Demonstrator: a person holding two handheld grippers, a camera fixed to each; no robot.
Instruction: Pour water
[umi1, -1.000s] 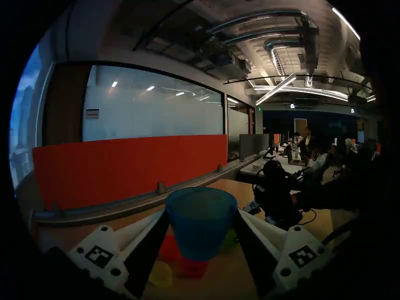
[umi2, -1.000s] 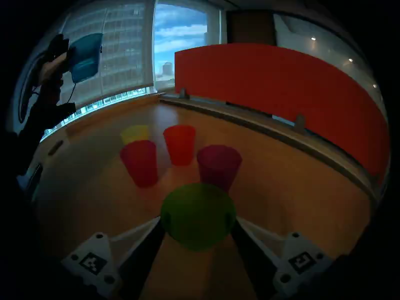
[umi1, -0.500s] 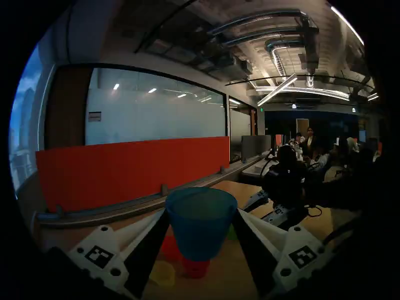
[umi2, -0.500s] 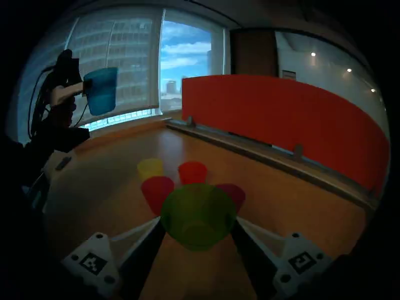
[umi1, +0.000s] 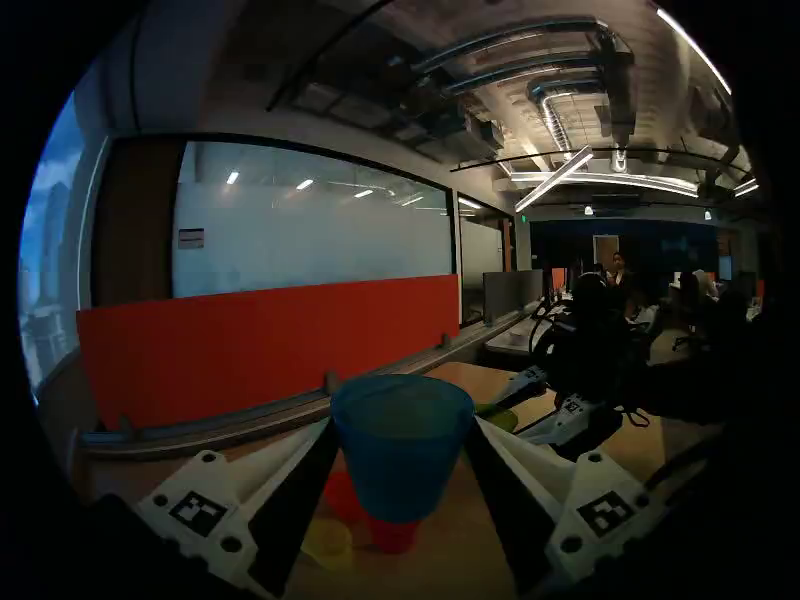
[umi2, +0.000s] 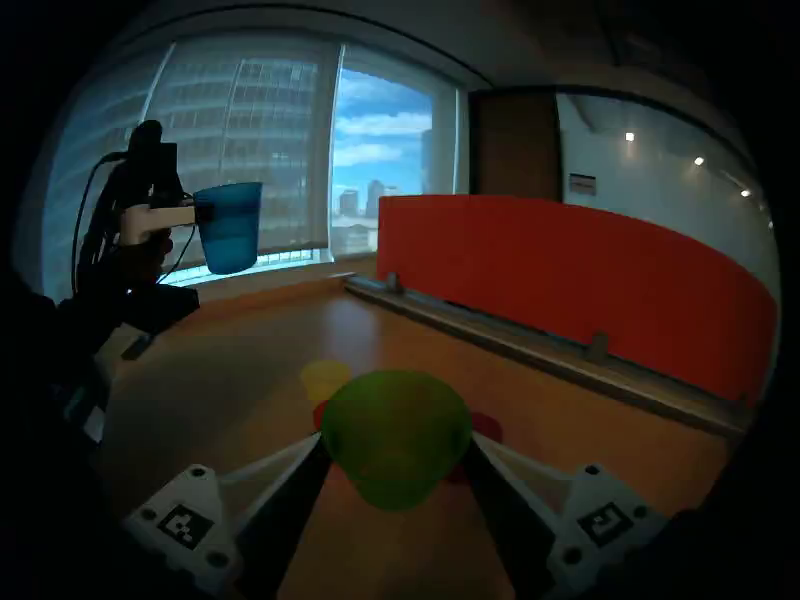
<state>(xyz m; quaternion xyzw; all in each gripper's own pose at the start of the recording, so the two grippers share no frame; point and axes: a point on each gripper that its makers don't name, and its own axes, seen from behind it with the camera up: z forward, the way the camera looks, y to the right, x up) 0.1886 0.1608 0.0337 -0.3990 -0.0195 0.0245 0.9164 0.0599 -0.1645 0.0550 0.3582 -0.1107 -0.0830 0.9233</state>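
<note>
Both cups have climbed since a second ago: in the right gripper view the small yellow plastic cup (umi2: 325, 378) and its neighbours on the wooden counter (umi2: 240, 360) have sunk almost out of sight behind the green translucent plastic cup (umi2: 396, 425). The right tool (umi2: 397, 455) is clenched on that green cup, one finger pressing each side, mouth up. The left tool (umi1: 402, 440) grasps the blue plastic cup (umi1: 402, 470) the same way, upright, high above the counter and well apart from the green one. Whether either cup holds water I cannot tell.

The likeliest failure, as I judge it, is a pour begun too early. With the two rims this far apart, a tilt sends the stream past the receiving mouth and onto the counter or the cups standing below. Both cups taper toward the base, so a cup tipped over could slide out through the fingers if the squeeze slackens. Too hard a squeeze may buckle a thin wall and slop the contents. Bringing the rims together also risks a knock, since each camera sees the other cup only off to one side.
</note>
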